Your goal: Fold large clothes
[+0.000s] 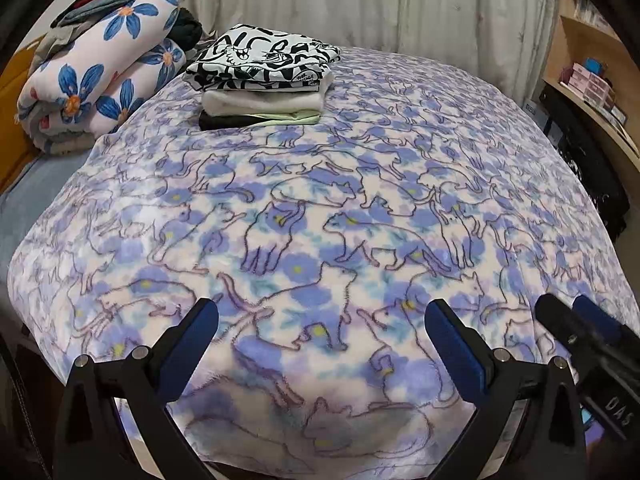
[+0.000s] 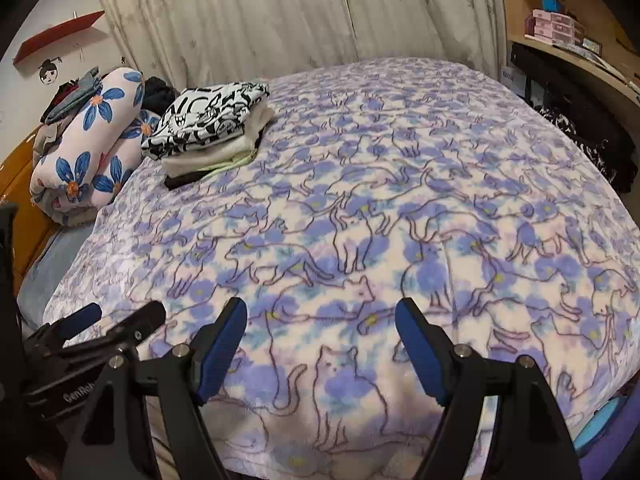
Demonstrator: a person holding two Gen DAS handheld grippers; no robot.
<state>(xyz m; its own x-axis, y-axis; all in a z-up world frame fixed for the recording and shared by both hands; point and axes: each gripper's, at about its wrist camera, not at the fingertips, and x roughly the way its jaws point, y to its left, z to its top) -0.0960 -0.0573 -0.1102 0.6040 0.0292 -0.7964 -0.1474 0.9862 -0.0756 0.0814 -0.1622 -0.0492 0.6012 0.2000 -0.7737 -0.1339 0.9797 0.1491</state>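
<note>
Left wrist view: at the far left a rolled quilt with blue flowers (image 1: pixel 100 68) lies at the head of the bed, with a few loose dark garments (image 1: pixel 90 2) heaped on top. Just right of it a stack of folded clothes (image 1: pixel 262 80) sits on the cat-print blanket (image 1: pixel 320 208), a black-and-white printed top uppermost, then white, pale green and black layers. The blanket covers the bed smooth and flat. Near the bottom the left gripper (image 1: pixel 320 320) hangs over the blanket's near edge, its blue-padded fingers spread wide with nothing between them. To its right the right gripper (image 1: pixel 576 312) shows side-on; from the right wrist view its fingers (image 2: pixel 320 316) also stand apart, pinching nothing. Behind hangs a pale curtain (image 1: pixel 360 4), and at the far right wooden shelves (image 1: pixel 592 76) hold small pink boxes.
</note>
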